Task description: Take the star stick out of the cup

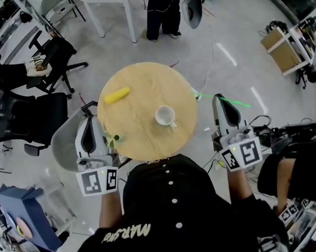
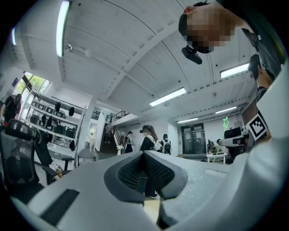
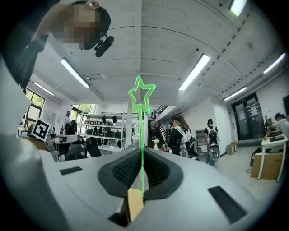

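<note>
A white cup (image 1: 165, 116) stands upright on the round wooden table (image 1: 140, 82), and nothing shows inside it. The green star stick (image 1: 235, 101) is out of the cup, held off the table's right edge. My right gripper (image 1: 218, 98) is shut on it. In the right gripper view the thin stem runs up from between the jaws (image 3: 142, 173) to the star stick's outlined star (image 3: 141, 94). My left gripper (image 1: 88, 119) hangs at the table's left edge, apart from the cup. Its jaws (image 2: 145, 178) are shut with nothing between them. The left gripper view shows the star stick (image 2: 225, 122) far to the right.
A yellow banana-shaped item (image 1: 117, 95) lies on the table's far left. A small green item (image 1: 116, 137) sits at its near-left edge. Black office chairs (image 1: 50, 57) stand to the left, and a person (image 1: 162, 13) stands beyond by a white table (image 1: 111, 5). Cables (image 1: 262, 124) lie on the floor to the right.
</note>
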The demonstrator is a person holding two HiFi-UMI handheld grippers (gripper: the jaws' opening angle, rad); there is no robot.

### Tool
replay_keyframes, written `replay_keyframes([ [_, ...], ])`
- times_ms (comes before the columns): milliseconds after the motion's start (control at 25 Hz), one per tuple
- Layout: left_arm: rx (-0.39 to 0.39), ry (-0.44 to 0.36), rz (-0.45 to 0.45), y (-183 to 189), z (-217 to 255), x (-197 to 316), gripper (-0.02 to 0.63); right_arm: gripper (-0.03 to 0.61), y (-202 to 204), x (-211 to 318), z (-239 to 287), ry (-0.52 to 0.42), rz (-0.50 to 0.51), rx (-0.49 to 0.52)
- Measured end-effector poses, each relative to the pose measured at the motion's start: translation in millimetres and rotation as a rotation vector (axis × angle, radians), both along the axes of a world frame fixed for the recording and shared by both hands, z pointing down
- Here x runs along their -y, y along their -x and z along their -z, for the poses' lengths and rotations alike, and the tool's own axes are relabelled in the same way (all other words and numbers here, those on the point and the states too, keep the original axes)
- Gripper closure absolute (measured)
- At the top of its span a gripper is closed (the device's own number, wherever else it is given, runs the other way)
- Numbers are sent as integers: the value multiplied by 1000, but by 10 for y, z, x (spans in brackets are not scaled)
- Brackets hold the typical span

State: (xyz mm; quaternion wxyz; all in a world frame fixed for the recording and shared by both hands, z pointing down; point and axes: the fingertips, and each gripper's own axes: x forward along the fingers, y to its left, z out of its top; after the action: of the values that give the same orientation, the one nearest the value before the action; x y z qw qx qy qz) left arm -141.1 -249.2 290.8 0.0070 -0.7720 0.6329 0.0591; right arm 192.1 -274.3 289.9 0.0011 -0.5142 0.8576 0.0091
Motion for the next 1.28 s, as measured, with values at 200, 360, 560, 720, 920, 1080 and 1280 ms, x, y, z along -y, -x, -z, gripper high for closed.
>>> replay_keyframes([
  [200, 18, -7, 22, 71, 108, -20, 618, 560, -172, -10, 79, -29, -43, -15],
  [360, 30, -5, 29, 99, 101, -15, 618, 560, -263, -7, 33, -16, -66, -1],
  [560, 28, -3, 21, 62, 90, -36, 618, 561, -208, -50, 7, -22, -54, -14],
  [720, 26, -6, 9, -4, 106, -50, 618, 561, -188, -38, 10, -19, -43, -3],
  [920, 25, -10, 12, 23, 152, -39, 618, 561, -122, 5, 36, -21, -35, -10],
  [1080, 25, -14, 20, 53, 148, -39, 618, 561, -71, 23, 0, -19, -23, -21],
  [1280, 23, -14, 27, 88, 128, -36, 618, 561, -3, 73, -26, -21, -11, -18],
])
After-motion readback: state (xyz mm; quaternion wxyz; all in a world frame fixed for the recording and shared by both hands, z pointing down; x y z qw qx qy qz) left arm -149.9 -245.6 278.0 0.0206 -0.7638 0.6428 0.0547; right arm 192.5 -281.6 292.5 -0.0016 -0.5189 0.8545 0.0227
